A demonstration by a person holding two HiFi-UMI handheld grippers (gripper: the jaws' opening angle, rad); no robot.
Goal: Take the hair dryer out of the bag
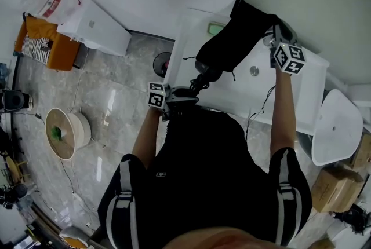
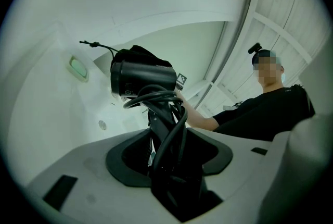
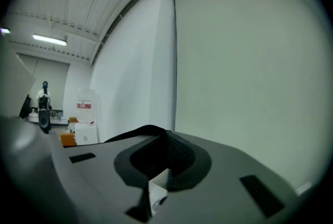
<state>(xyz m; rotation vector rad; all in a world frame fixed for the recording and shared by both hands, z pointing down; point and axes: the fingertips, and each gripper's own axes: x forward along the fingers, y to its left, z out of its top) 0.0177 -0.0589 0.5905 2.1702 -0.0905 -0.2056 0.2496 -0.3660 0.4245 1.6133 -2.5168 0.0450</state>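
L gripper (image 1: 186, 93) close by torso, roughly level, tight round hair dryer (image 2: 143, 78) handle + cord; R gripper (image 1: 277, 33) at arm's stretch, tight on bag (image 1: 235, 42) cloth.

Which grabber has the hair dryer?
The left gripper: its jaws clamp the cord-wrapped handle of the hair dryer. The right gripper only pinches the black bag.

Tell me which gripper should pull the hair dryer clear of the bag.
Left. The left gripper is clamped on the hair dryer by its handle, and the barrel shows in front of the bag. The right gripper pinches the bag's fabric, so it probably serves best holding that back.
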